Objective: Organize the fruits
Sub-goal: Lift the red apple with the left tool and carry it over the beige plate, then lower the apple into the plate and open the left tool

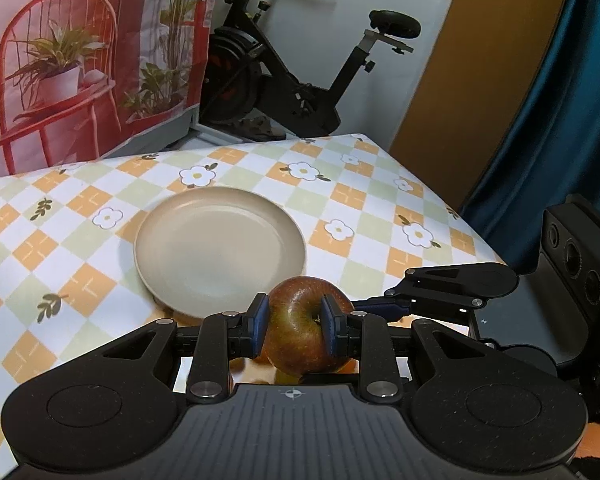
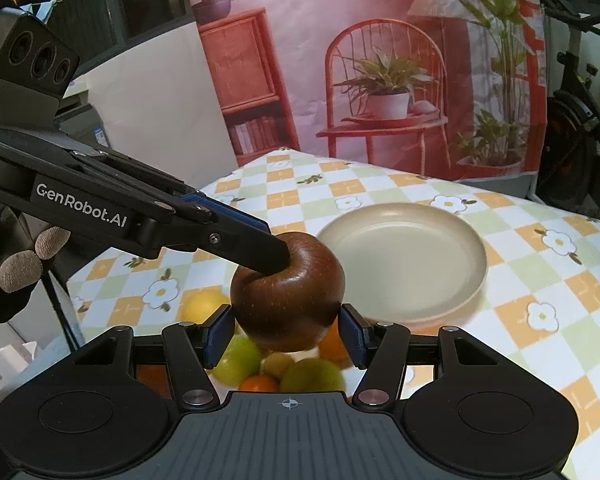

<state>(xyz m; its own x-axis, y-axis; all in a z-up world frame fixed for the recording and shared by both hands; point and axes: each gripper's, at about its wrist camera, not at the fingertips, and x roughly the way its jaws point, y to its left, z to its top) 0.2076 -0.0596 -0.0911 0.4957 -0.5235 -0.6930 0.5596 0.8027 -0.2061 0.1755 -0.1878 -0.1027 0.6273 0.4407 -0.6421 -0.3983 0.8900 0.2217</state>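
The left hand-held gripper [image 1: 294, 326] is pinching the top of a red-brown apple [image 1: 306, 326], its blue pads [image 1: 260, 322] pressing in at the stem dimple, one on each side, with the jaws drawn narrow. In the right wrist view the same left hand-held gripper [image 2: 276, 254] is reaching in from the left edge, its dark tip sinking into the apple's [image 2: 288, 292] top hollow, and gloved fingers [image 2: 20, 268] are wrapping its handle at the far left. The right hand-held gripper [image 2: 286, 330] is clasping the apple lower down, at its widest part, with its blue pads [image 2: 220, 332] sitting against both flanks and the jaws standing about half apart. In the left wrist view the right hand-held gripper [image 1: 396, 306] is coming in from the right, its fingers lying just beside the apple.

The apple is hanging clear of the tabletop [image 1: 360, 208], held by both tools at once. Beneath it in the right wrist view a pile of fruit is showing through the gap: a yellow lemon [image 2: 202, 306], green round fruits [image 2: 236, 360] and small orange ones [image 2: 260, 384], partly blurred.

Just beyond the apple a beige plate [image 2: 472, 256] is sitting on the checked, flower-printed tablecloth; the same plate [image 1: 156, 248] is lying ahead of the left tool. Behind the tabletop a printed backdrop [image 1: 80, 60] with a red chair and plants is hanging, and an exercise bike [image 1: 284, 80] is standing beside it.
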